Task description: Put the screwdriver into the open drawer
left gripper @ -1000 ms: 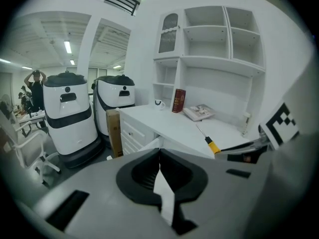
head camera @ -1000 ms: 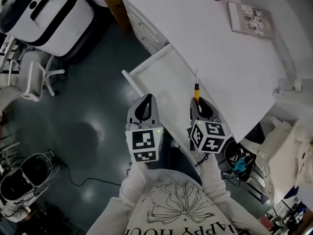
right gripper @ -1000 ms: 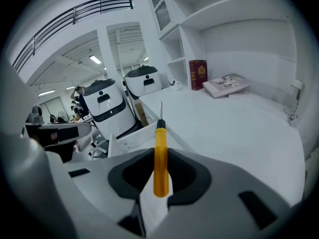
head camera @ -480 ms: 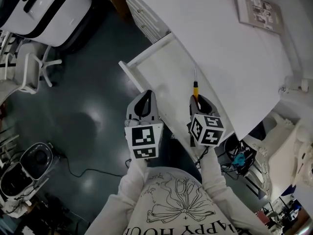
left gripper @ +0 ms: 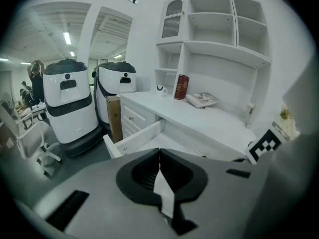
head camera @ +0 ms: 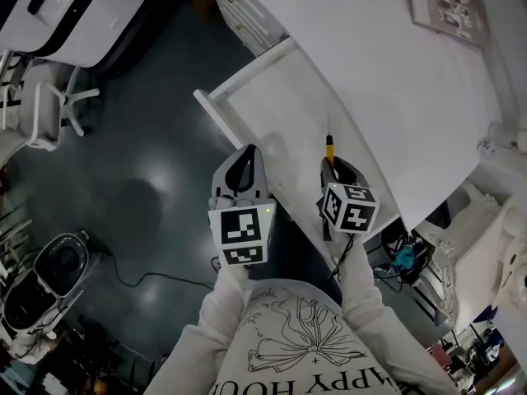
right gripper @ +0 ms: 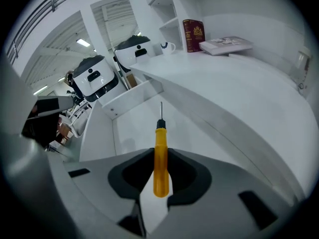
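The right gripper clamps the screwdriver by its smooth orange cylindrical handle, thin metal shaft over the flat white drawer; the left gripper sits closed, empty.

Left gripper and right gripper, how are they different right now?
The right gripper is squeezing a yellow screwdriver, while the left gripper is shut with nothing in it. The right gripper hangs over the open drawer, while the left gripper sits at the drawer's front edge, mostly over the dark floor. Both point forward and down, towards the drawer.
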`<state>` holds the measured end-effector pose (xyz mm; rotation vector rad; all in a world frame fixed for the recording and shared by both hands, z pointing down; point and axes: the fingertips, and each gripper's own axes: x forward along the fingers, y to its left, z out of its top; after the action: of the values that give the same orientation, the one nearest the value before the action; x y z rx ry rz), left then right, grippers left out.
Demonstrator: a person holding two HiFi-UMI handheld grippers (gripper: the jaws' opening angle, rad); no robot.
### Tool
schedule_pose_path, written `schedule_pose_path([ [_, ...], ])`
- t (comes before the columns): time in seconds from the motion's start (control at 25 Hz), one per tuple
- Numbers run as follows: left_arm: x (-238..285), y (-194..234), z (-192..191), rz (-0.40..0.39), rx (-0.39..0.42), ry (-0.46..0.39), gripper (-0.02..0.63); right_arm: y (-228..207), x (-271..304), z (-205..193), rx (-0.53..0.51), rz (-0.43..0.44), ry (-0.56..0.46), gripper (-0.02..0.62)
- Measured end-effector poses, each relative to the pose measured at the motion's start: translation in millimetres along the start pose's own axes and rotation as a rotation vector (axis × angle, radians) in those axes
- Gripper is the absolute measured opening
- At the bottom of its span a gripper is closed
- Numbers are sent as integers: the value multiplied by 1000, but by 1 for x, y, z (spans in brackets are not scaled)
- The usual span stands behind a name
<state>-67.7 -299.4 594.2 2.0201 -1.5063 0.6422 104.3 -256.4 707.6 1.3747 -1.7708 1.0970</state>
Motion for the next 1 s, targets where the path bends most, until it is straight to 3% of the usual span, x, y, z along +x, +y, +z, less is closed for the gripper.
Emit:
schedule_pose_path([
  [1.0, 7, 2, -31, -8, -18, 55, 6, -21, 52, -55, 63, -20, 168, 80],
])
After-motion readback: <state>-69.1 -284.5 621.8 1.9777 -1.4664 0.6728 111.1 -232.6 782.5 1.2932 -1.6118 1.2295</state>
